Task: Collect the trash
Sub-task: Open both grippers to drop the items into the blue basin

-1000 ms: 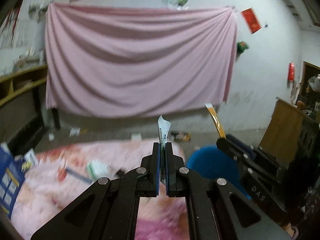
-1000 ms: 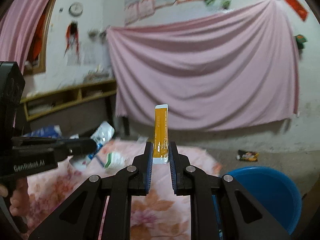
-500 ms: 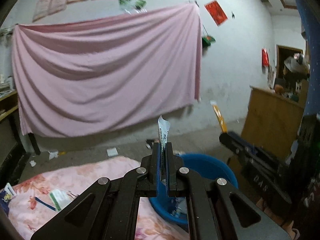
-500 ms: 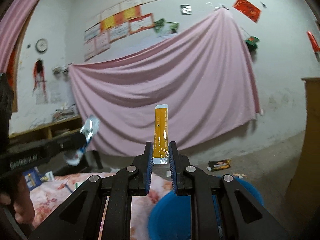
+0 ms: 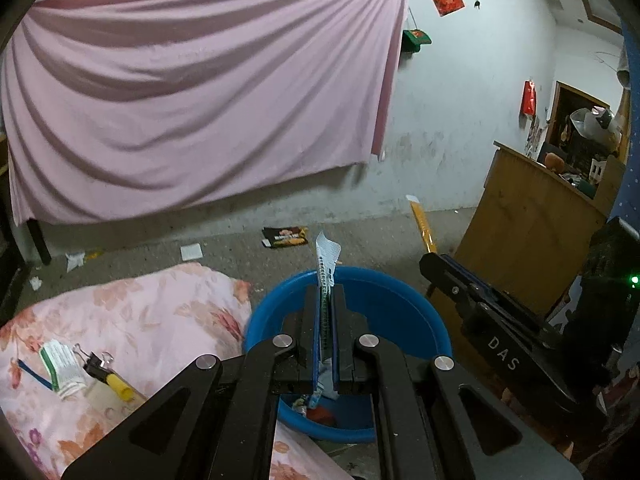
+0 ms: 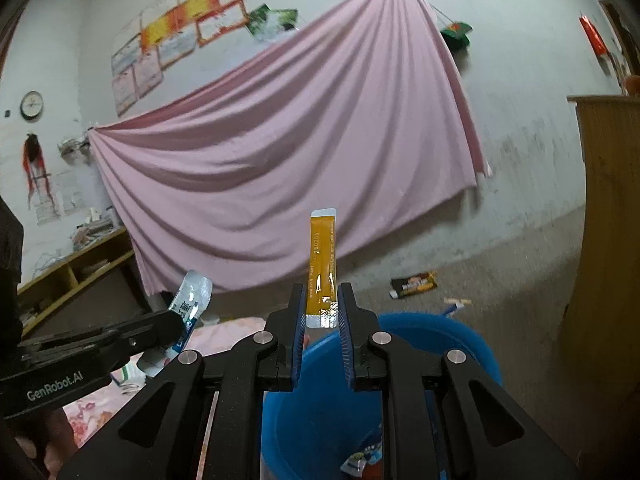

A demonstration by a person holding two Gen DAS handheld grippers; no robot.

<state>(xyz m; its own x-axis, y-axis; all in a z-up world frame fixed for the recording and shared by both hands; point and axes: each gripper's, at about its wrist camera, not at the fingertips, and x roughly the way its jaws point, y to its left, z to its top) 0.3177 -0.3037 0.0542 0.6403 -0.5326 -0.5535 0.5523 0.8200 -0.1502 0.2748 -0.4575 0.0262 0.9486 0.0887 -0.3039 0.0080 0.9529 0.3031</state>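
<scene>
My left gripper is shut on a white and blue wrapper that sticks up from its pads. It hangs over the near rim of a blue basin holding some trash. My right gripper is shut on the lower end of an upright orange sachet, above the basin. In the left wrist view the right gripper and its sachet stand just right of the basin. In the right wrist view the left gripper shows at the left with its wrapper.
A pink floral blanket lies left of the basin with a green and white packet, a binder clip and a pen on it. A black snack wrapper and paper scraps lie on the concrete floor. A wooden cabinet stands at the right.
Both grippers have swung right, from above the floral blanket to above the blue basin. Each still holds its piece of trash.
</scene>
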